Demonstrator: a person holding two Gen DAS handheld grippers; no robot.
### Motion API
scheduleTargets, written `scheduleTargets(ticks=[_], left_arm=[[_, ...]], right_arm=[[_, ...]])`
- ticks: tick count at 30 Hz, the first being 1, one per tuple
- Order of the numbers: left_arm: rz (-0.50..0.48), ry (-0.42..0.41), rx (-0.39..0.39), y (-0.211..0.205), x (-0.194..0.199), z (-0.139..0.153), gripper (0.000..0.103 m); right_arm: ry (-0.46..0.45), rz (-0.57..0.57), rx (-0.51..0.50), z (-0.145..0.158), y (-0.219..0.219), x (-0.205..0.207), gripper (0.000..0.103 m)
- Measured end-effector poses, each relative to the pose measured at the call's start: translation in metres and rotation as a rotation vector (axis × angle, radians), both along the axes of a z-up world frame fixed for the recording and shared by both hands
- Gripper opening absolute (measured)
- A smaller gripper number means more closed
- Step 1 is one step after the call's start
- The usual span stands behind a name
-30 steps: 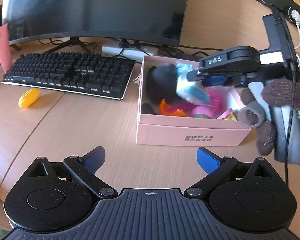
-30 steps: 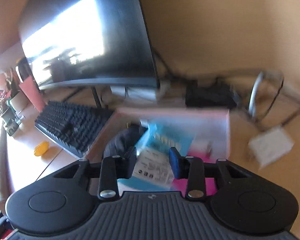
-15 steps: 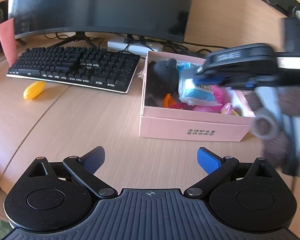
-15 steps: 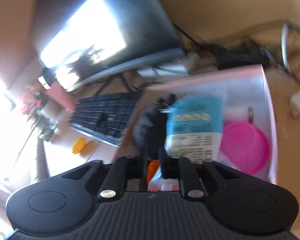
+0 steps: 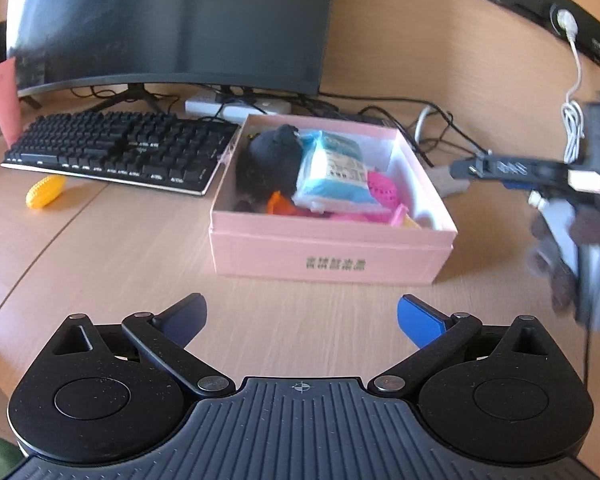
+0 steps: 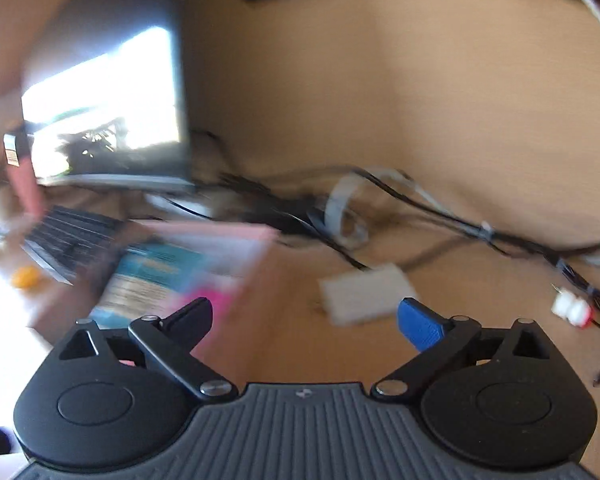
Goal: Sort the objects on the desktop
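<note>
We see the left hand-held gripper [image 5: 302, 316] hovering low over the wooden surface [image 5: 112, 248] with its blue-tipped fingers [image 5: 418, 320] spread wide and nothing between them. Just ahead of it stands an open pink box [image 5: 332, 254] with printed characters on its front wall. Inside the box a blue and white packet [image 5: 334, 172] lies on top, leaning against a black plush item [image 5: 268, 156] at the box's left; a pink perforated disc [image 5: 382, 188] and an orange piece [image 5: 278, 202] show beneath and beside the packet.

To the left of the box lies a black keyboard [image 5: 116, 152], its right end close to the box's left wall, and in front of the keyboard's left end rests a yellow corn-shaped toy [image 5: 45, 192], well apart from the box. A dark monitor [image 5: 172, 20] stands behind the keyboard.

At the right edge of the left wrist view we see the right hand-held gripper [image 5: 528, 170], blurred, to the right of the box and clear of it. In its own view the right hand-held gripper [image 6: 304, 316] has its fingers wide apart and holds nothing; the picture is heavily smeared, with the pink box at lower left and a pale flat block [image 6: 366, 292] lying on the surface ahead among cables [image 6: 440, 208]
</note>
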State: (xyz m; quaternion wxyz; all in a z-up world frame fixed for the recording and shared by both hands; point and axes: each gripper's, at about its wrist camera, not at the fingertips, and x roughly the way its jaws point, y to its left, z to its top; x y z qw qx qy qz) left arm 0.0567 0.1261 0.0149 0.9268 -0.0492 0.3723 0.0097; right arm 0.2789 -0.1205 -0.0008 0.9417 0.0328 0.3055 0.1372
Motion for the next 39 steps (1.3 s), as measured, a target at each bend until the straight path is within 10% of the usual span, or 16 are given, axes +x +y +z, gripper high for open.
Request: scheduleTargets(ticks=[8,14,25,32,39], left_arm=[[0.035,0.050,0.009,0.010,-0.019,-0.003,0.103],[0.038,0.065,0.005,0.010,-0.026,-0.007,0.103],[-0.139,0.073,0.094,-0.057,-0.009,-0.034,0.103],[-0.306,0.068,0.163,-0.107,-0.018,-0.044,0.103],[-0.334,0.069,0.214,-0.122,-0.019,-0.050,0.103]], right_arm=[[-0.001,0.077,-0.237,-0.031,0.024,0.063,0.099],[0.087,0.076,-0.192,-0.051,0.016,0.085,0.093],[0.042,0.079,-0.104,-0.010,-0.016,-0.038,0.093],[0.096,0.340,0.000,0.009,-0.001,-0.138,0.095],[0.046,0.133,0.010,0.020,-0.035,-0.125,0.100]])
